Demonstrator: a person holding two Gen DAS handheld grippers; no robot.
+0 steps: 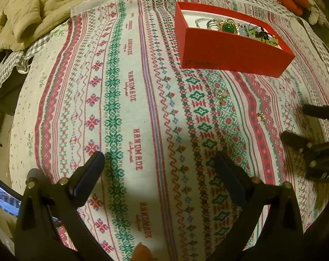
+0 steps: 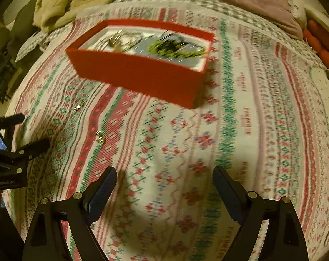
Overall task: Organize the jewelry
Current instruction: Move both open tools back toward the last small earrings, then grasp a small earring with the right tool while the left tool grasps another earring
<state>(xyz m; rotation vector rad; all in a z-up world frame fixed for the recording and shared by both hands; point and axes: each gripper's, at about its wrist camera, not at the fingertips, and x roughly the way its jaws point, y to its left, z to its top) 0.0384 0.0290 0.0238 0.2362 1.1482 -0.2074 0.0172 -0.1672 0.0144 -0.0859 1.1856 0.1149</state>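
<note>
plainly, both the left gripper (image 1: 158, 174) and right gripper (image 2: 164, 187) hang wide open and empty over the patterned cloth (image 1: 121, 113), with the loose gold earring (image 2: 100, 136) ahead-left of the right fingers, nearer them, short of the red box (image 2: 142, 76).

Patterned cloth (image 1: 125, 113) lies bare and flat beneath both open claws, giving free passage. A red box (image 1: 229, 50) stands as the one tall obstacle. Two small gold earrings (image 1: 222, 96) (image 1: 261, 115) lie loose between box and claws. A rumpled blanket (image 1: 45, 4) blocks the bed's far edge.
</note>
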